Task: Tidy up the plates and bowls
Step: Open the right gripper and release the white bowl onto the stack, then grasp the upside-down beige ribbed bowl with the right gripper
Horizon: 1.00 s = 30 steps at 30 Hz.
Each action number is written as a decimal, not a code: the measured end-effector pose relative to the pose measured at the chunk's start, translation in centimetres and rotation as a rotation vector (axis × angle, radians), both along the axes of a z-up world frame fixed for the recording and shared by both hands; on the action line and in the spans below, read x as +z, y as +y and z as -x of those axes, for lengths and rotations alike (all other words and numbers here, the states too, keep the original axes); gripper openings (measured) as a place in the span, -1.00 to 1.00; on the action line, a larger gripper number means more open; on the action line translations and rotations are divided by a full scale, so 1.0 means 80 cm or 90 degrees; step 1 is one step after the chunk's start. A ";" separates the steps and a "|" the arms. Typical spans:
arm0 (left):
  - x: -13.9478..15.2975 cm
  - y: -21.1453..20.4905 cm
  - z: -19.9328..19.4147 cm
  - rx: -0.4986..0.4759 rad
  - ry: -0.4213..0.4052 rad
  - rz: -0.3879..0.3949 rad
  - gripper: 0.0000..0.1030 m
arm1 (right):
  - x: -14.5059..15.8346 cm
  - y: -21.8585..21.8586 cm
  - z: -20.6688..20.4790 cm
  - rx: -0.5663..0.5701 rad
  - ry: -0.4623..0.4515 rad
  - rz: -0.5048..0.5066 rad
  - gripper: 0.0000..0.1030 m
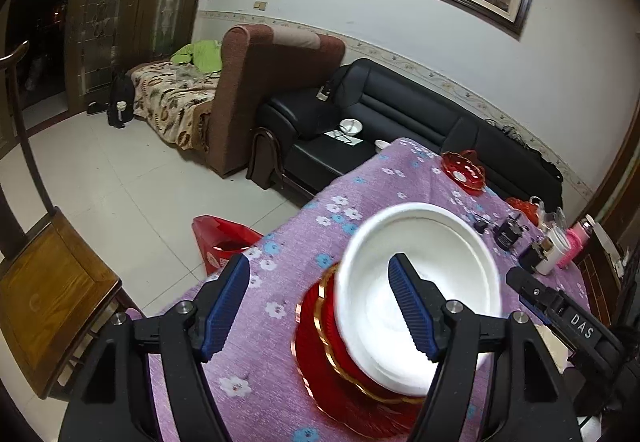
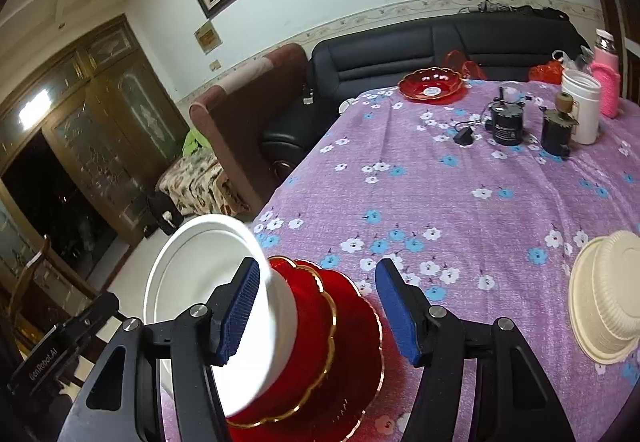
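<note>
Purple flowered cloth covered the table point(image 2: 460, 202), with a black sofa point(image 2: 440, 42) beyond its far edge at the top of the frame and pale floor tile point(image 1: 120, 182) showing at the left.

1. Stack position. The white bowl point(image 1: 420, 282) sat on the red scalloped plates point(image 2: 344, 326) at the lower centre of both views. This stack lay near the table's left edge, which ran diagonally up the frame.

2. Jaw state. The left gripper point(image 1: 320, 306) stood open; its right pad overlapped the bowl's interior in the frame, but whether it touched could not be told. The right gripper point(image 2: 316, 310) also stood open, straddling the stack's right side, its left pad just beside the bowl's wall. Neither held anything.

3. Step in hand, judged a release. You should have withdrawn both grippers up and back along their own lines, pads clear of the rim, so that the bowl was not tipped.

4. Remaining items. A cream bowl stack point(image 2: 604, 294) lay at the right edge of the right wrist view, and a red dish point(image 2: 432, 82) at the far end.

5. Clearance. Open cloth lay between the stack and both items. Dark devices point(image 2: 508, 122) and a white canister point(image 2: 580, 106) crowded the upper right; you should have routed below them.
</note>
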State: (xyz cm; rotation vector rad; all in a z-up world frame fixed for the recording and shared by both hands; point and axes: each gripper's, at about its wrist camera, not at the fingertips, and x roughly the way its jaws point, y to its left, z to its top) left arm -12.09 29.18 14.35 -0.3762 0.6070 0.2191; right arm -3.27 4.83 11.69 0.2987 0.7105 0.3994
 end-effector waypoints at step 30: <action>-0.090 -0.348 -0.090 -0.332 0.104 -0.162 0.58 | -0.122 -0.428 0.017 -0.361 0.118 -0.163 0.25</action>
